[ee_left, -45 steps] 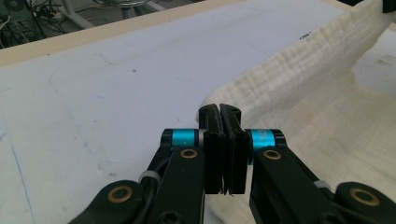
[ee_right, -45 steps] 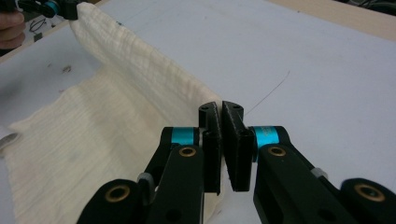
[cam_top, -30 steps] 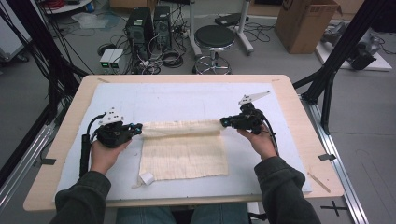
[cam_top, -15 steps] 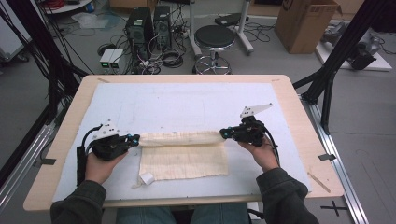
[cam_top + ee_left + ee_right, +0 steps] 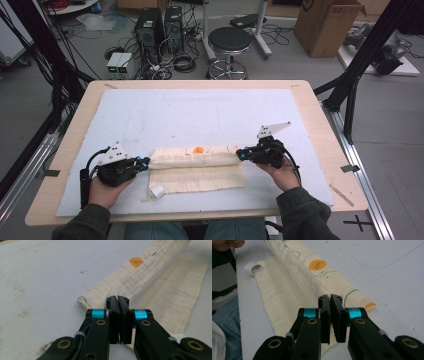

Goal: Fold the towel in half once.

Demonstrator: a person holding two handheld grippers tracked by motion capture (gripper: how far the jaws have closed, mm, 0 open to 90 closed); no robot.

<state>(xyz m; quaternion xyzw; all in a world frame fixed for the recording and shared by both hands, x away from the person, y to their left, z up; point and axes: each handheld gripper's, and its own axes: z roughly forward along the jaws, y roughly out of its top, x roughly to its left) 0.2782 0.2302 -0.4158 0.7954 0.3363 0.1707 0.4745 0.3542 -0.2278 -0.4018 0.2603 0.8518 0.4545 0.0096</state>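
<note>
A cream cloth (image 5: pixel 200 177) lies near the front of the table, its far edge folded over into a raised band with an orange spot (image 5: pixel 198 149). At the band's left end my left gripper (image 5: pixel 145 162) is shut on the cloth. The left gripper view has the left gripper (image 5: pixel 117 298) pinching the fold of cloth (image 5: pixel 150 272). My right gripper (image 5: pixel 240 154) is shut on the band's right end. In the right gripper view the right gripper (image 5: pixel 330 298) grips the cloth (image 5: pixel 294 272) near the orange spot (image 5: pixel 317 265). A white tag (image 5: pixel 157 190) sticks out at the front-left corner.
A white mat (image 5: pixel 200 115) covers the wooden table (image 5: pixel 310 95). Beyond the table stand a stool (image 5: pixel 229 42), computer towers (image 5: pixel 150 27) and a cardboard box (image 5: pixel 327 22). Black frame posts (image 5: pixel 360 65) rise at both sides.
Both grippers have moved toward the person, drawing the cloth's folded edge nearer over the lower layer. The exposed lower part is narrower.
</note>
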